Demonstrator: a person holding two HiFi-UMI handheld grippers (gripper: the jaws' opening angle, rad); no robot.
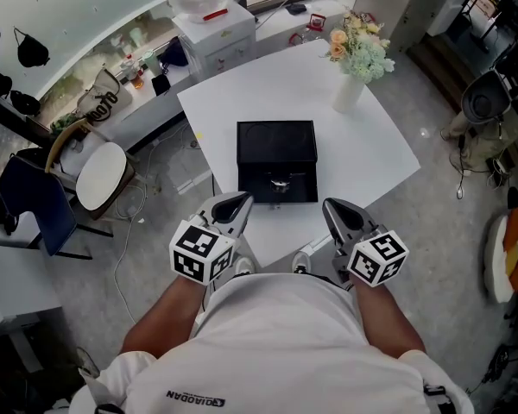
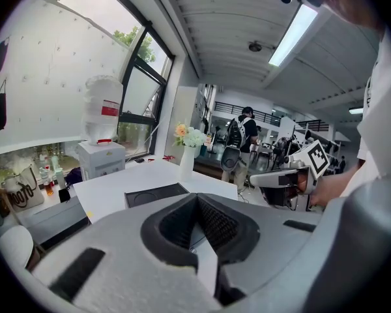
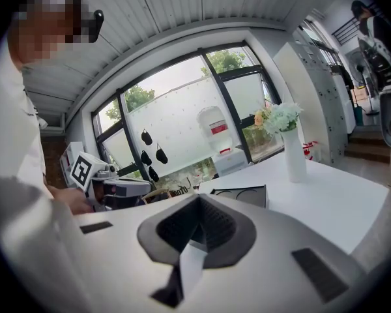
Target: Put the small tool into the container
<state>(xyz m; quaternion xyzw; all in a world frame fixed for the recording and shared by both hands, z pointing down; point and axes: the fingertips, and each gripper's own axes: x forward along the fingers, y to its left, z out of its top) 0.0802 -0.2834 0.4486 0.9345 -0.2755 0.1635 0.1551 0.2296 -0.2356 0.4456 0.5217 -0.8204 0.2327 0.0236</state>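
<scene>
A black container (image 1: 276, 136) lies open on the white table (image 1: 363, 158), its lid half toward the far side. A small shiny tool (image 1: 279, 184) rests inside the near half. My left gripper (image 1: 238, 200) hovers at the table's near edge, just left of the container's front, jaws together and empty. To the right of the front corner, my right gripper (image 1: 333, 206) is also shut with nothing in it. The left gripper view shows the jaws (image 2: 199, 197) closed, with the container (image 2: 158, 194) beyond. The right gripper view shows the same closed jaws (image 3: 199, 199) and the container (image 3: 241, 195).
A white vase with flowers (image 1: 348, 91) stands at the table's far right corner. A white cabinet with a water dispenser (image 1: 211, 24) is behind the table. A chair (image 1: 99, 175) and cables are on the floor at left.
</scene>
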